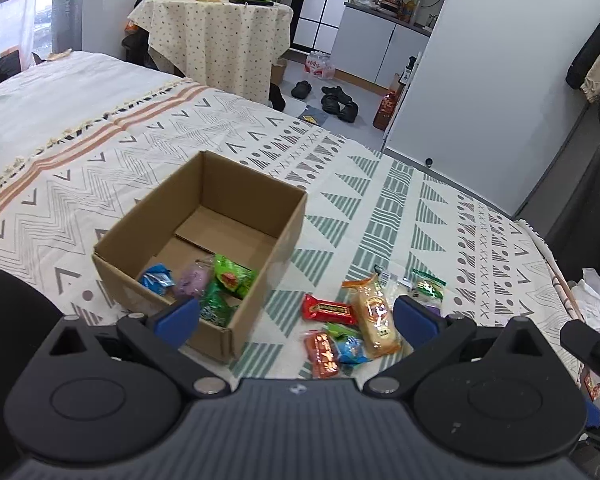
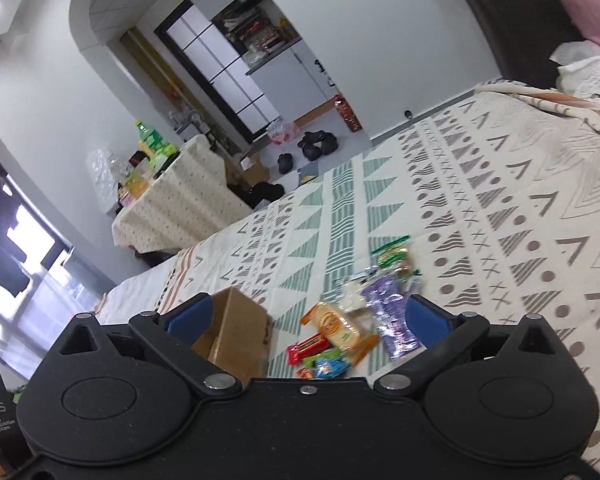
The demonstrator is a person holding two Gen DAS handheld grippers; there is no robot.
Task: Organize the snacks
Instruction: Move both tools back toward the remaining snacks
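The left gripper (image 1: 296, 316) is held above the near edge of the bed with its jaws spread fully apart, and nothing is caught between its blue pads (image 1: 178, 314); no wrapper is touched. The right gripper (image 2: 308, 316) is likewise held wide apart and empty over the loose snacks.

A cardboard box (image 1: 288, 216) is set open-topped on the patterned bedspread (image 1: 440, 208), presumably as the place where the snacks are to be gathered. Several are already seen inside it, bunched in the near corner: a blue packet (image 1: 156, 278), a purple one (image 1: 192, 280) and two green ones (image 1: 234, 276).

The remainder is left in a loose pile on the bedspread just beside the box. A red bar (image 1: 330, 309), a long orange-wrapped cake (image 1: 376, 316), an orange packet (image 1: 322, 354), a small blue packet (image 1: 352, 348) and a green-and-white packet (image 1: 428, 284) can be made out there. In the right wrist view a purple foil packet (image 2: 392, 320) is seen lying closest to the right finger, partly beneath the other wrappers.

The task is judged to be partly done, with more left outside than inside. The wide spread of both grippers is read as readiness for the next pick. The wrappers overlap, so more than one could be caught at once.
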